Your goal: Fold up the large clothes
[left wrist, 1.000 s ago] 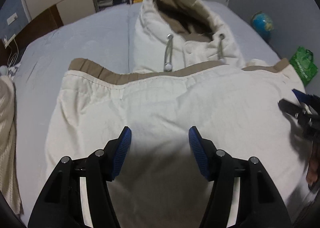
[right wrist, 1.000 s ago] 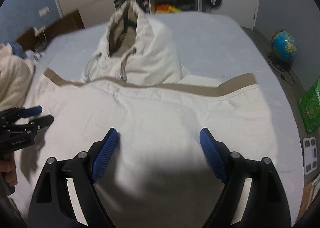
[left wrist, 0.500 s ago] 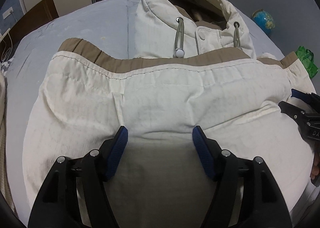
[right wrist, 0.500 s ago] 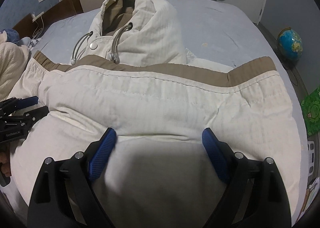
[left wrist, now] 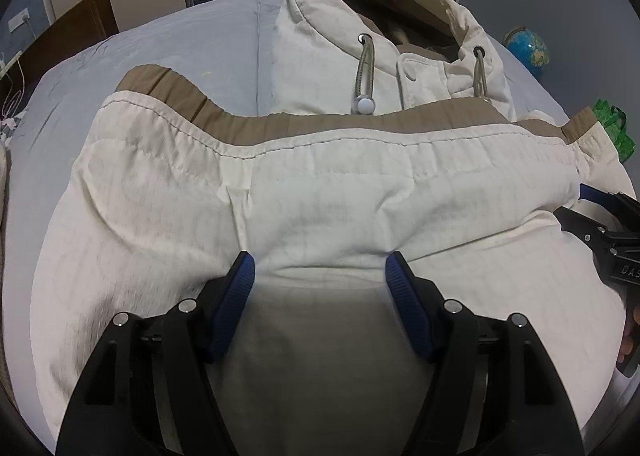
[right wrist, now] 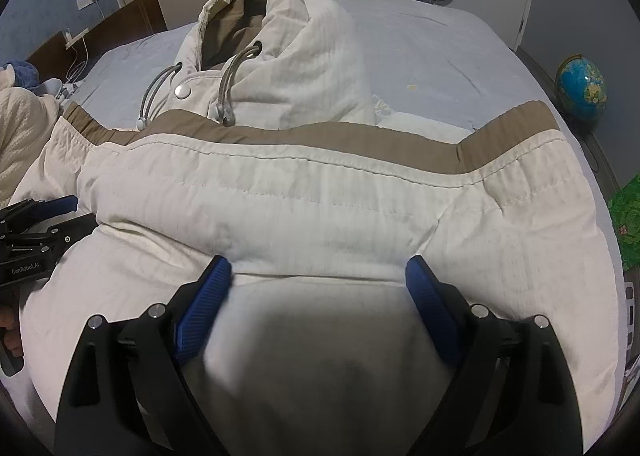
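A cream hooded jacket [left wrist: 320, 184] [right wrist: 320, 196] lies on the bed, folded so its tan hem band [left wrist: 320, 124] sits just below the hood [left wrist: 340, 36]. My left gripper [left wrist: 319, 260] stands open on the jacket's left half. Its blue fingertips [left wrist: 244, 260] dent the padded fabric, which bulges between them. My right gripper [right wrist: 319, 264] is open wider on the right half and its tips dent the cloth in the same way. Each gripper shows at the edge of the other's view: the right [left wrist: 600, 224] and the left [right wrist: 36, 224].
The grey-blue bed sheet [left wrist: 180, 44] [right wrist: 420, 48] spreads beyond the hood. A cream knit blanket [right wrist: 20, 128] lies at the bed's left side by a brown headboard [left wrist: 68, 40]. A globe [right wrist: 580, 88] and a green bag [left wrist: 612, 128] sit on the floor to the right. Shelves stand behind.
Both grippers have sunk onto the jacket, so it fills more of each view. Their fingertips now dent the fabric, and both pairs of jaws stand slightly wider.
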Demonstrator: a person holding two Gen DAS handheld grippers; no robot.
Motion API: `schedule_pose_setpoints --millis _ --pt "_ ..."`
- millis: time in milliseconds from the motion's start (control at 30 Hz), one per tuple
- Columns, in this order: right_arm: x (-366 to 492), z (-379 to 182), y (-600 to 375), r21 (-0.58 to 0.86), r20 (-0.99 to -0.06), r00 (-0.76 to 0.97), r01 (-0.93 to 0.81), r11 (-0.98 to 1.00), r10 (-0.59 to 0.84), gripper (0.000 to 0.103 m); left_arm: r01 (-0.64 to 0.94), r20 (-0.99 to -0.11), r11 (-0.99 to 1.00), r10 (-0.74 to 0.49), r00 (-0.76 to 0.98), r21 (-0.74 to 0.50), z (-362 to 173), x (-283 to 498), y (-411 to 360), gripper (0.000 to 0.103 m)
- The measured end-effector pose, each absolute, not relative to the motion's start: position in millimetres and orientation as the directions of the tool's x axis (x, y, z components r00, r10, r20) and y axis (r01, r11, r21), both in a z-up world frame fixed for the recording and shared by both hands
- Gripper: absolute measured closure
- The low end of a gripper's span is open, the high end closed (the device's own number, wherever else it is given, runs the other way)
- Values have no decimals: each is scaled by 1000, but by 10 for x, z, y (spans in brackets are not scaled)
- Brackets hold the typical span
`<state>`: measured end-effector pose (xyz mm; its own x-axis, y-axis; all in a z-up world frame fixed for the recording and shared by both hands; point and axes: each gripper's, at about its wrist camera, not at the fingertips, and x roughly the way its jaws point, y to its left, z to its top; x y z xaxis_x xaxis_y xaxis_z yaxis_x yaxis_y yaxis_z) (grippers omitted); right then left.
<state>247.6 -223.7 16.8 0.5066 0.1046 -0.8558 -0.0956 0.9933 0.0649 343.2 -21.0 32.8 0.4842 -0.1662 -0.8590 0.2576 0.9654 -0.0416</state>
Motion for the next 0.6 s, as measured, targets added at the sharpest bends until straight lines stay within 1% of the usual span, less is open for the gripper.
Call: schedule_pose_setpoints --millis 200,233,300,367,433,500,533,600 --pt "2467 240 -2268 85 -851 511 -100 991 124 17 242 -867 968 -178 466 -68 400 3463 -196 37" --pt "2469 301 -2300 115 -845 512 -104 988 152 17 232 -865 968 -197 461 -97 444 3478 -176 40" --pt "2489 446 -2367 198 -817 529 -117 973 230 17 219 -836 954 -286 468 -204 568 3485 -121 40" --pt "2563 622 -2422 259 -787 548 -126 958 285 17 225 -812 945 -320 488 -237 663 3486 -132 38" --pt "2702 791 -2469 311 -762 561 -123 942 325 17 245 -808 942 -324 493 -229 706 3529 -222 37" --pt "2942 929 -2533 359 -747 566 -101 928 350 17 257 -822 948 -295 488 -188 656 3587 -316 35" --pt "3041 964 -2560 379 -743 563 -92 921 362 17 263 -835 952 -268 481 -154 573 3620 -367 32" --pt "3272 1000 -2594 412 -743 551 -73 908 381 17 271 -835 954 -253 488 -131 473 3628 -388 27"
